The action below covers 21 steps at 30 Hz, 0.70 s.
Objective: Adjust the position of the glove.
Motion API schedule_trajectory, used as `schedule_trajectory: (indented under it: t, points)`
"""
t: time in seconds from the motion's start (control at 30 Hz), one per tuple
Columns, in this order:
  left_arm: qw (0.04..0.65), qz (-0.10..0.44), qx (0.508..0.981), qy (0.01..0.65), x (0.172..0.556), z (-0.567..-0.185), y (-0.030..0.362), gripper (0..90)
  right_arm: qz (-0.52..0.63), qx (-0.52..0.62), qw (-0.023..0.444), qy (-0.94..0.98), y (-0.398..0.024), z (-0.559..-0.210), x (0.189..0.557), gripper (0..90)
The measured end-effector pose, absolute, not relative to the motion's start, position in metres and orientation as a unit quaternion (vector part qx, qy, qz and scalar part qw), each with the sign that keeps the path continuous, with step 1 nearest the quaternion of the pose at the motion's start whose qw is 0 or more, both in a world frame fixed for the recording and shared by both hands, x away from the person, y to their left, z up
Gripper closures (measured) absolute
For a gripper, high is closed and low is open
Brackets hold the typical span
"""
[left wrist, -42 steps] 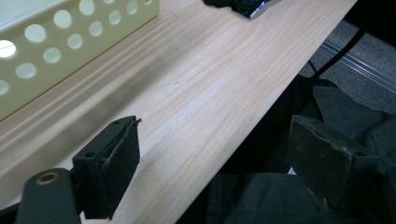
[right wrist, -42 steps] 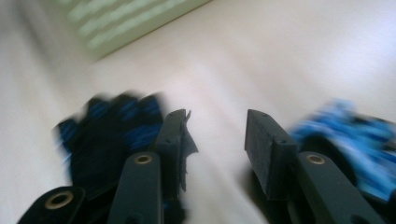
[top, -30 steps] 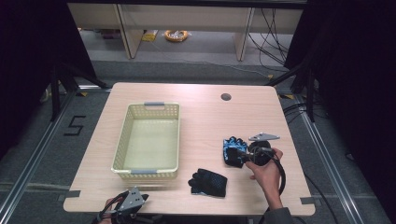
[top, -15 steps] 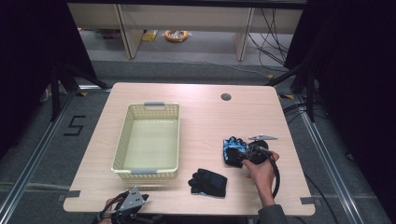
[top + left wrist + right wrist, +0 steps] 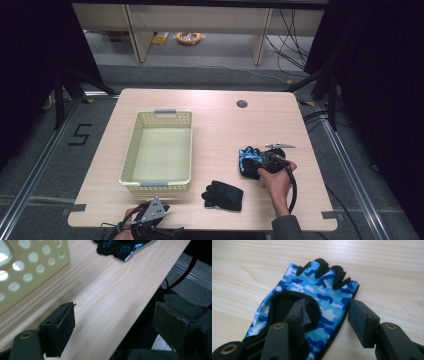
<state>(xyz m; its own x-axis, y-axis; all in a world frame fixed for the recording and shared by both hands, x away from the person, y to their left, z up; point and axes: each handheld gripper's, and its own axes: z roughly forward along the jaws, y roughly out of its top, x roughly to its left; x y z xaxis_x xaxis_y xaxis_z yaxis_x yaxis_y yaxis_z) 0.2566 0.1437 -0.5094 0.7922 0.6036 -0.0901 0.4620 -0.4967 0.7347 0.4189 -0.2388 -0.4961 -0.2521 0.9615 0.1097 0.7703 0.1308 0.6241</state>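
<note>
Right gripper [image 5: 328,315] has dropped onto blue glove [image 5: 312,297] at table's [image 5: 215,115] right side, jaws just been opening, astride its cuff, not pinching. Grab looks imminent. Left gripper [image 5: 112,332] wide, empty, near edge.

The near part of the blue camouflage glove [image 5: 312,302] is covered by the right claw [image 5: 327,315]; the basket [image 5: 30,267] is cut off at the left gripper view's edge.

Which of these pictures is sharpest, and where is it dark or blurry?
Right gripper view: sharpest, with even light on the blue camouflage glove. Left gripper view: the basket and black glove look soft. High view: the table is lit, its surroundings dark.
</note>
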Motion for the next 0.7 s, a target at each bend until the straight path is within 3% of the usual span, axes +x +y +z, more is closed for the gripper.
schedule_trajectory:
  t: [0.37,0.7]
  points:
    - [0.398,0.088,0.867,0.286,0.261,-0.500,0.119,17.1,0.278,0.594,0.169,0.736,-0.236,-0.499,0.415,49.5]
    - [0.402,0.088,0.865,0.288,0.275,-0.501,0.100,17.2,0.286,0.571,0.170,0.751,-0.232,-0.500,0.415,59.8]
